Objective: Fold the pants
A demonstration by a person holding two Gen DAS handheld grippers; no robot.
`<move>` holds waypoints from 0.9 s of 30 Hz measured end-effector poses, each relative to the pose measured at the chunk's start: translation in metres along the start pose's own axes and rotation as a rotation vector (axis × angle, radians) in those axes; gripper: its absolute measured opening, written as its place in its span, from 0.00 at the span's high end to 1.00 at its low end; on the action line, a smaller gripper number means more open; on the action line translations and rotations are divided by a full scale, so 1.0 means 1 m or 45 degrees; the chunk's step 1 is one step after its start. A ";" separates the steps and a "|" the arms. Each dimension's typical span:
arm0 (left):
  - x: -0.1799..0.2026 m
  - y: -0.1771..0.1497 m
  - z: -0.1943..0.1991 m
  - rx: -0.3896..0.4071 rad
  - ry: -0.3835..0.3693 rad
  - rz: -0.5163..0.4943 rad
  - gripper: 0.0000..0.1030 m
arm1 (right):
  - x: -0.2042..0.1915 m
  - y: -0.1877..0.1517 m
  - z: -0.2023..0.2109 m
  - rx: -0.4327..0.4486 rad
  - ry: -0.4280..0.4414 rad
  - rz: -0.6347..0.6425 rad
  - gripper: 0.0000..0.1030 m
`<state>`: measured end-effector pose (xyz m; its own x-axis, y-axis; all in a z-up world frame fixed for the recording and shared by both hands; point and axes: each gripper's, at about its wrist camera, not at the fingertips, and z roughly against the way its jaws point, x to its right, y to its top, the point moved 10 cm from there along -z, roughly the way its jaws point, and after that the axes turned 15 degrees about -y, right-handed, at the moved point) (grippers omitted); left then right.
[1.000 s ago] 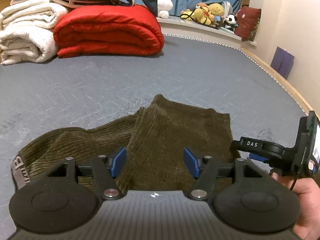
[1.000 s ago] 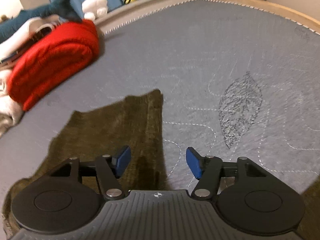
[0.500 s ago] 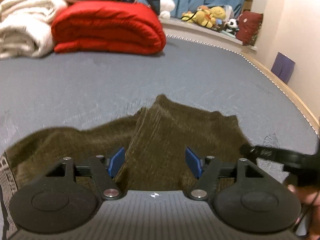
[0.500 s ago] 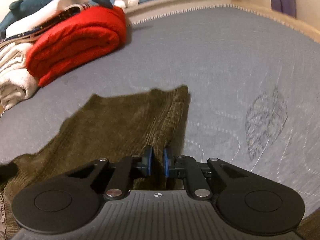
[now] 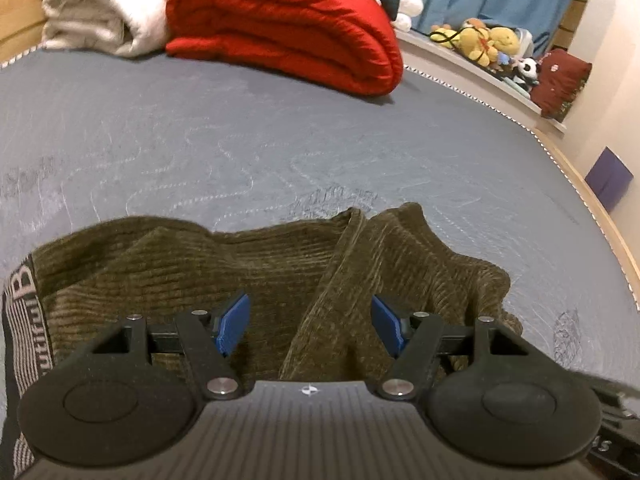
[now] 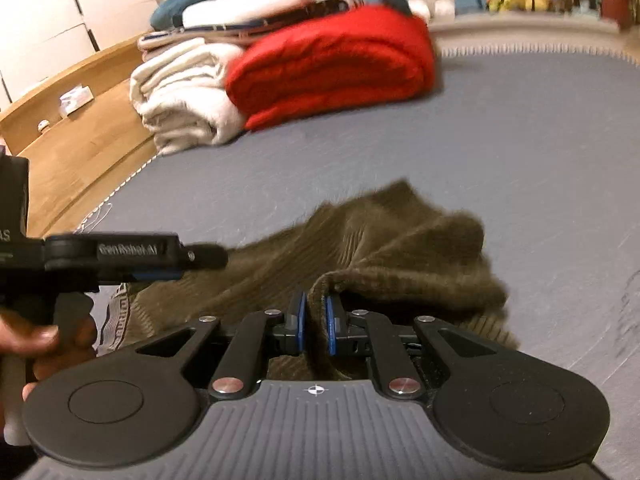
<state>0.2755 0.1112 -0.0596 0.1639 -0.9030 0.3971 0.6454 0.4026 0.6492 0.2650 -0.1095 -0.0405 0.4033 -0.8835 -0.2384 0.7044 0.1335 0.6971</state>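
Pinching a raised fold of the olive corduroy pants (image 6: 384,256) between blue pads pressed together on the cloth, the right tongs (image 6: 314,318) lift a hem edge just clear of the grey bed (image 6: 540,152), while the left tongs (image 5: 308,324) hover spread wide and empty over the middle of the same garment. The pants (image 5: 248,264) lie rumpled on the near part of the bed, one leg doubled over the other, with a lettered waistband (image 5: 24,312) at their left end as the left camera sees it. Soft, limp and light by the look of it, the ribbed fabric should drape and sag rather than hold a crease, so hems, seams and the thicker waistband seem the surest places to grip. Beyond the pants stretches bare quilted mattress, then a folded red quilt (image 5: 288,28) beside a rolled cream blanket (image 5: 100,12). Farther still, plush toys (image 5: 484,42) line the ledge. No containers are in view.
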 end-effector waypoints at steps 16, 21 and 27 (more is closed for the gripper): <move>-0.001 -0.001 -0.003 -0.021 -0.032 0.045 0.30 | 0.015 0.015 -0.001 0.103 -0.147 -0.104 0.91; -0.002 0.000 -0.002 -0.025 -0.055 0.055 0.30 | 0.015 0.020 0.007 0.134 -0.084 -0.116 0.92; -0.014 0.003 -0.003 -0.079 -0.189 0.203 0.32 | -0.029 -0.013 0.002 -0.011 0.194 0.140 0.92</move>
<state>0.2773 0.1245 -0.0646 0.1588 -0.7947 0.5858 0.6656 0.5244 0.5310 0.2429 -0.0863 -0.0416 0.5613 -0.7853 -0.2613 0.6559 0.2295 0.7191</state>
